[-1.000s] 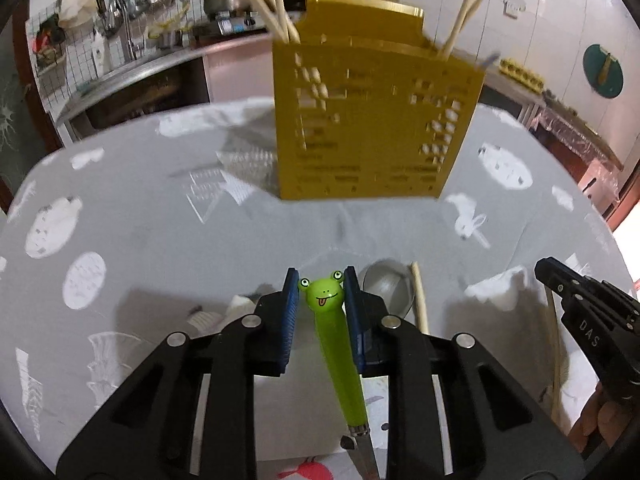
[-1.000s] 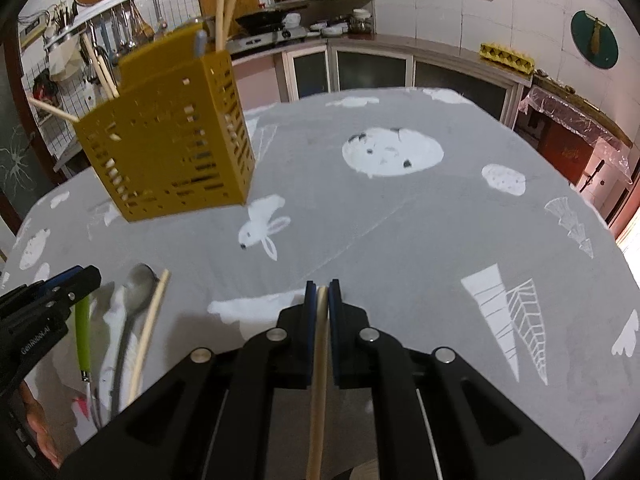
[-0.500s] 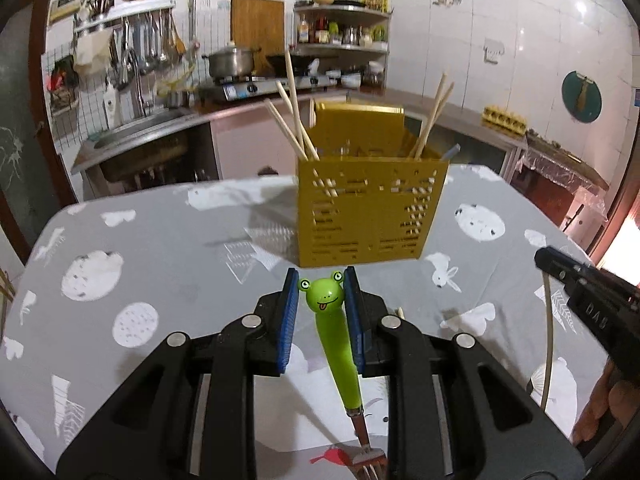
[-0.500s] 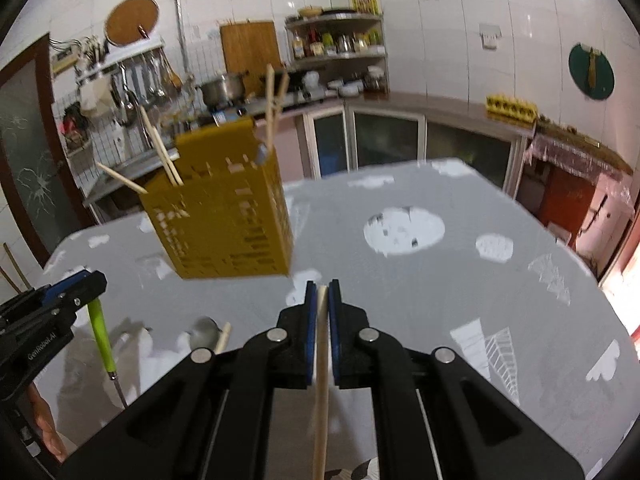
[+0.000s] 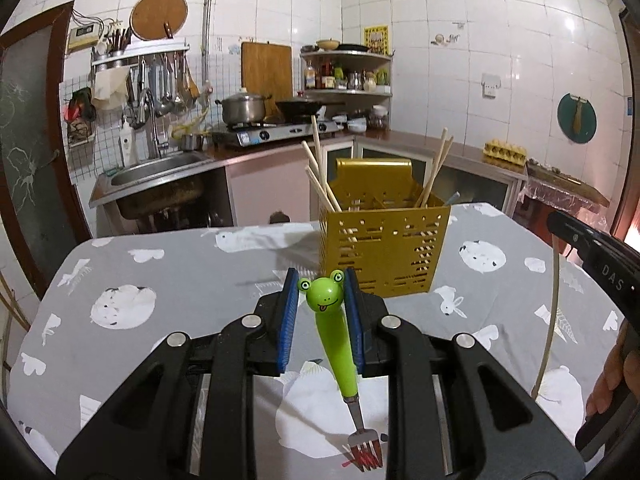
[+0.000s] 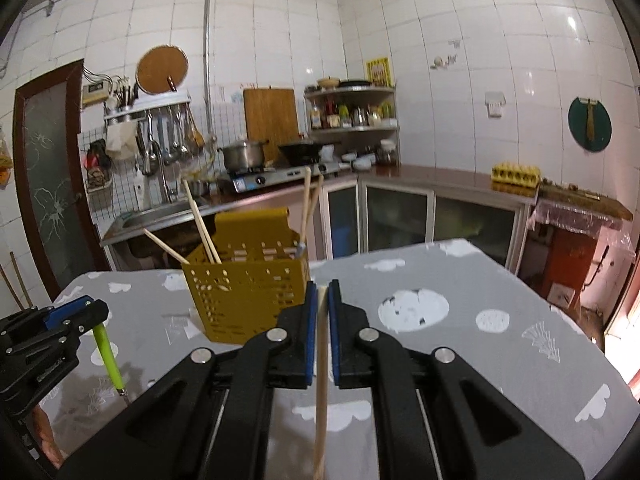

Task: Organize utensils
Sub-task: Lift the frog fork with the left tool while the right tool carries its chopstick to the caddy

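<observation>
Your left gripper pinches the frog fork, your right gripper pinches a chopstick, both above the table near the caddy.

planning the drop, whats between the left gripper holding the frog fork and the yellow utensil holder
Only bare grey tablecloth with white prints lies between the left gripper, shut on the frog fork, and the yellow holder; the left wrist view shows it.

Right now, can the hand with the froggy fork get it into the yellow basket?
Probably yes. The left gripper holds the frog fork above the table, nothing blocks the way to the yellow basket, and its top is open.
</observation>
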